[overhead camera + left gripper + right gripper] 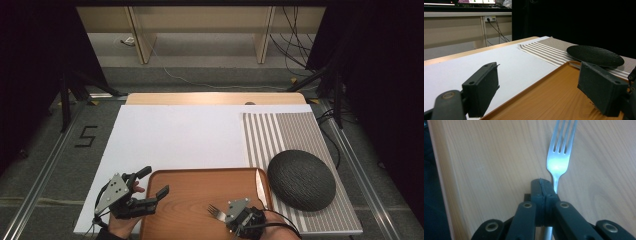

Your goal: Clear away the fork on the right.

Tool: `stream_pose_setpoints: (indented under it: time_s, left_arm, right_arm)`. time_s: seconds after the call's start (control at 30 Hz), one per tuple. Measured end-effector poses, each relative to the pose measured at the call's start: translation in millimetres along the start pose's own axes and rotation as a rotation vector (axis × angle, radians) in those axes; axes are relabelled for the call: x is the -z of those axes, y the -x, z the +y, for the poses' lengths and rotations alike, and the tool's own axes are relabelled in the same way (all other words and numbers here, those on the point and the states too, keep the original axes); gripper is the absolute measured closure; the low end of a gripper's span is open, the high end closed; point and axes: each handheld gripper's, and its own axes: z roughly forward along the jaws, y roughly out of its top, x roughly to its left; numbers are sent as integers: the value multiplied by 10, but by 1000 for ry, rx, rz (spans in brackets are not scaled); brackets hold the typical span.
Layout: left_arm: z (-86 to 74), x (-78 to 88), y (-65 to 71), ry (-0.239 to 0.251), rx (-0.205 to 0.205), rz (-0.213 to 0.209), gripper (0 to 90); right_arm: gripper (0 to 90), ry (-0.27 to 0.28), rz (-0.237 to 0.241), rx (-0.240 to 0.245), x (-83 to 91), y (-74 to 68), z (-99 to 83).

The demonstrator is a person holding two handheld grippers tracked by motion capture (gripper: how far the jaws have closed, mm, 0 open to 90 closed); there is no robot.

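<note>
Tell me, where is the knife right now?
In the high view, the knife lies along the right edge of the wooden tray, between the fork and the dark round plate.

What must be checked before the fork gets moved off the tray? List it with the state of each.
1. Right gripper shut on the fork: ok, jaws closed on the neck below the tines.
2. Grip centred in the jaws: not ok, the handle sits at the jaws' side in the right gripper view.
3. Left gripper out of the way: ok, open, over the tray's left edge, apart from the fork.
4. Knife clear of the fork: ok, it lies along the tray's right edge, apart.
5. Free spot on the striped mat: ok, bare beyond the dark plate.
6. Fork lifted off the tray: cannot tell.
</note>
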Motion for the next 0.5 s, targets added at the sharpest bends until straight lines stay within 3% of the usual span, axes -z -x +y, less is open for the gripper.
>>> stream_pose_setpoints:
  time_s: [0.5]
  left_arm:
    - [1,1,3,1,0,-1,162]
  right_arm:
    - [900,-11,-69,-25,38,99,-62]
